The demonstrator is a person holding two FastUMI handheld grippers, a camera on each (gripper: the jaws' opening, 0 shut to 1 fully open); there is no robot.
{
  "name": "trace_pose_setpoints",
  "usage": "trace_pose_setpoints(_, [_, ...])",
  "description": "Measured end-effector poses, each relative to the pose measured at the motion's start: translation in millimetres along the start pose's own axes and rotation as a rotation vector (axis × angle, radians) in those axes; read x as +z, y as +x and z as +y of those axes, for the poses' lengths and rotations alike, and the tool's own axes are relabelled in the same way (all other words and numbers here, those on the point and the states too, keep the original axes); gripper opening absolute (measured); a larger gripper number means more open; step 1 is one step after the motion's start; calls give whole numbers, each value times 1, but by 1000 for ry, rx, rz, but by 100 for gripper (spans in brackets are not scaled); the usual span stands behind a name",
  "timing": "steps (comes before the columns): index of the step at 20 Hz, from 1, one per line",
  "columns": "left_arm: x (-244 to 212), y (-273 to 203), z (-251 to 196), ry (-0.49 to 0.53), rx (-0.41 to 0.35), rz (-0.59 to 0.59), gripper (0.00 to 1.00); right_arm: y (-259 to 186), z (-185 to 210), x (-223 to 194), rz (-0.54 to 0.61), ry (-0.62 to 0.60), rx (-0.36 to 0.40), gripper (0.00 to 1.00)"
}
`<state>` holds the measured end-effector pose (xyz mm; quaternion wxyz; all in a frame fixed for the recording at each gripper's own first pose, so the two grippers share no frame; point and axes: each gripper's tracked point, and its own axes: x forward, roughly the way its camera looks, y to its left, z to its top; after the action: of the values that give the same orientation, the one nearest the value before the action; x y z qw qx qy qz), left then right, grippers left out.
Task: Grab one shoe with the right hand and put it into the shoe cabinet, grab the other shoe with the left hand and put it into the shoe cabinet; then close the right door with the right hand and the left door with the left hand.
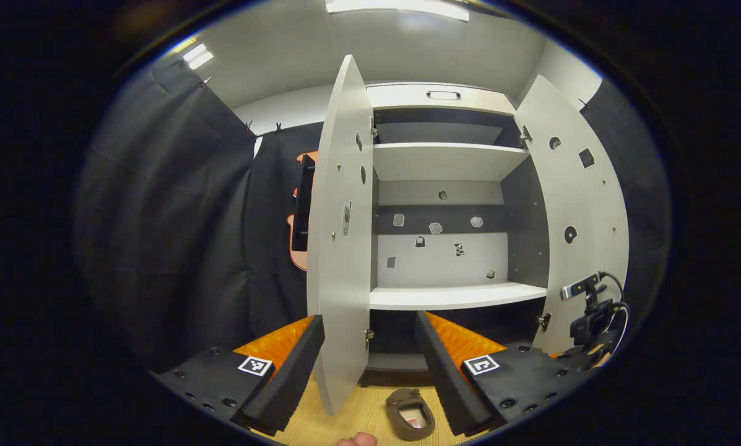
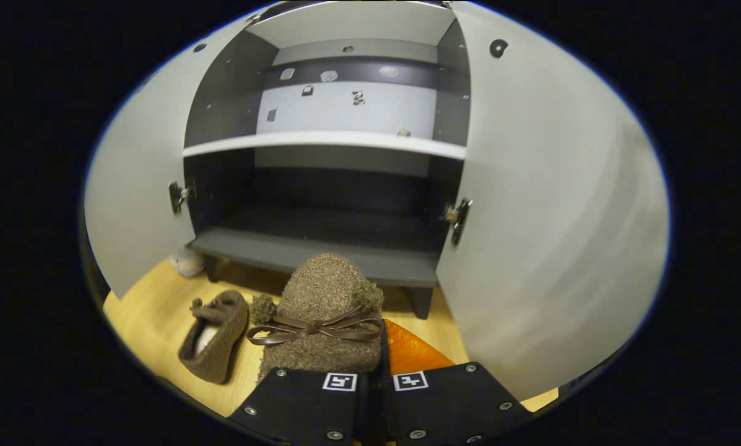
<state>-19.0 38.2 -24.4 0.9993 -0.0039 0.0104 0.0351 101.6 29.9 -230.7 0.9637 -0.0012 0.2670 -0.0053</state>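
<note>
- One brown shoe [image 2: 322, 316] is clamped between the right gripper [image 2: 370, 371] fingers, toe forward, aimed at the cabinet's bottom shelf [image 2: 320, 251] ahead.
- The left gripper [image 1: 370, 371] is held spread and empty; the other shoe [image 1: 411, 414] lies on the floor just below it, ready for pickup.
- Both doors [image 2: 550, 204] are left wide for access.

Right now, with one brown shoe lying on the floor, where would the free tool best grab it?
Probably the shoe on the floor by its opening's side wall, from above: the opening faces up, giving the open left tool an edge to pinch.
</note>
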Motion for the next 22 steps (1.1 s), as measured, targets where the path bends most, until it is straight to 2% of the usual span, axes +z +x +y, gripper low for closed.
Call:
trace_pose_setpoints(3, [0,1,-3,2,-20,0,97,-11,6,88,-102,9,25,7])
trace_pose_setpoints(5, [2,0,-1,0,-22,-9,96,-3,13,144,-144,30,56,7])
trace_pose_setpoints(7, [-1,-1,-2,-11,-29,-9,99,20,16,191,-168,43,55,7])
trace_pose_setpoints(8, [-3,-2,-1,-9,-25,-4,96,25,13,204,-167,50,49,7])
trace_pose_setpoints(11, [-4,-3,1,0,-17,11,96,88,9,246,-119,58,31,7])
trace_pose_setpoints(12, [-3,-2,2,5,-16,11,99,110,6,255,-113,52,17,7])
trace_pose_setpoints(15, [-2,0,9,21,0,12,96,167,-4,265,-62,34,-46,7])
trace_pose_setpoints(17, [-4,1,14,19,9,20,96,199,0,260,-6,63,-57,7])
trace_pose_setpoints(19, [-8,1,21,13,28,33,96,220,-1,251,48,51,-87,7])
trace_pose_setpoints(22, [-12,2,32,1,57,46,96,235,6,244,85,16,-77,8])
